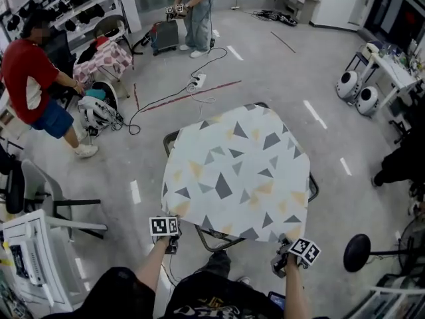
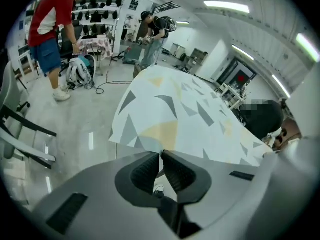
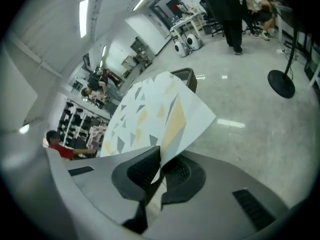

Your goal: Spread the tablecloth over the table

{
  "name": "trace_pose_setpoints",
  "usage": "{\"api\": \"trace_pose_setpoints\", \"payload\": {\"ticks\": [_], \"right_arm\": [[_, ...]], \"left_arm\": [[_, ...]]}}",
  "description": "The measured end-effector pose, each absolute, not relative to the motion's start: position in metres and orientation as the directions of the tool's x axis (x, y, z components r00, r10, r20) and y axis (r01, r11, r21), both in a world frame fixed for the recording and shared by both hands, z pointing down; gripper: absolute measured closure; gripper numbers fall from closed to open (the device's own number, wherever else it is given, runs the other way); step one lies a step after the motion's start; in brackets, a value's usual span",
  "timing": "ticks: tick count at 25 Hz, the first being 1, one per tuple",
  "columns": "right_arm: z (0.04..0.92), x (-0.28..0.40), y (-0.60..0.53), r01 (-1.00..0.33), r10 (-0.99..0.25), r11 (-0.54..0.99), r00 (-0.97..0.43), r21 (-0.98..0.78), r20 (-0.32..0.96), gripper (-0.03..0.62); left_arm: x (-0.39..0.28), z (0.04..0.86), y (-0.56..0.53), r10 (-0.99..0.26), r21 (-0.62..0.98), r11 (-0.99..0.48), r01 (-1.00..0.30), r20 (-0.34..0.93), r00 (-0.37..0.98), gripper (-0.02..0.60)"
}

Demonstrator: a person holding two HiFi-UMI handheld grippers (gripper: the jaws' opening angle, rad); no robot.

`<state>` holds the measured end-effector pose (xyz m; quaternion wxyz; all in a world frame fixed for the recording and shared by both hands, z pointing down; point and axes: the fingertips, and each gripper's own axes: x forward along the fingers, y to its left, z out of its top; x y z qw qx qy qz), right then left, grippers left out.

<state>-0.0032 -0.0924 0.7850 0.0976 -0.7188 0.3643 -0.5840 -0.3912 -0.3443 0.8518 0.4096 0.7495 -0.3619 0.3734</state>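
Observation:
A white tablecloth with grey and yellow triangles lies stretched over a small dark-framed table, whose rim shows at the corners. My left gripper holds the cloth's near left corner, and my right gripper holds its near right corner. In the left gripper view the left gripper is shut, with the tablecloth edge pinched at its tips. In the right gripper view the tablecloth runs down between the closed pads of the right gripper.
A person in a red shirt stands at the far left by a covered chair. Another person stands at the back. Cables trail on the floor. A white cart is near left; a round stand base near right.

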Motion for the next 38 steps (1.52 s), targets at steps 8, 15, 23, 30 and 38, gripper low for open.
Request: {"api": "trace_pose_setpoints", "payload": {"ticks": [8, 15, 23, 30, 38], "right_arm": [[0.805, -0.026, -0.056, -0.436, -0.587, -0.741, 0.052, -0.510, 0.808, 0.425], [0.753, -0.038, -0.042, -0.487, -0.701, -0.637, 0.044, -0.597, 0.712, 0.438], [0.651, -0.072, -0.054, -0.693, -0.835, -0.366, -0.049, -0.621, 0.548, 0.519], [0.582, -0.112, -0.015, -0.775, -0.903, -0.197, -0.095, -0.601, 0.418, 0.523], [0.544, -0.148, 0.055, -0.784, -0.938, -0.101, -0.130, -0.612, 0.321, 0.523]], "left_arm": [[-0.398, 0.862, -0.320, -0.254, 0.245, -0.445, -0.861, 0.887, 0.384, 0.278], [-0.367, 0.795, -0.294, -0.353, 0.370, -0.469, -0.802, 0.754, 0.554, 0.279], [-0.297, 0.689, -0.239, -0.383, 0.441, -0.641, -0.629, 0.526, 0.759, 0.396], [-0.239, 0.611, -0.129, -0.231, 0.349, -0.853, -0.388, 0.414, 0.881, 0.449], [-0.217, 0.553, -0.008, -0.093, 0.243, -0.953, -0.180, 0.329, 0.940, 0.489]]}}
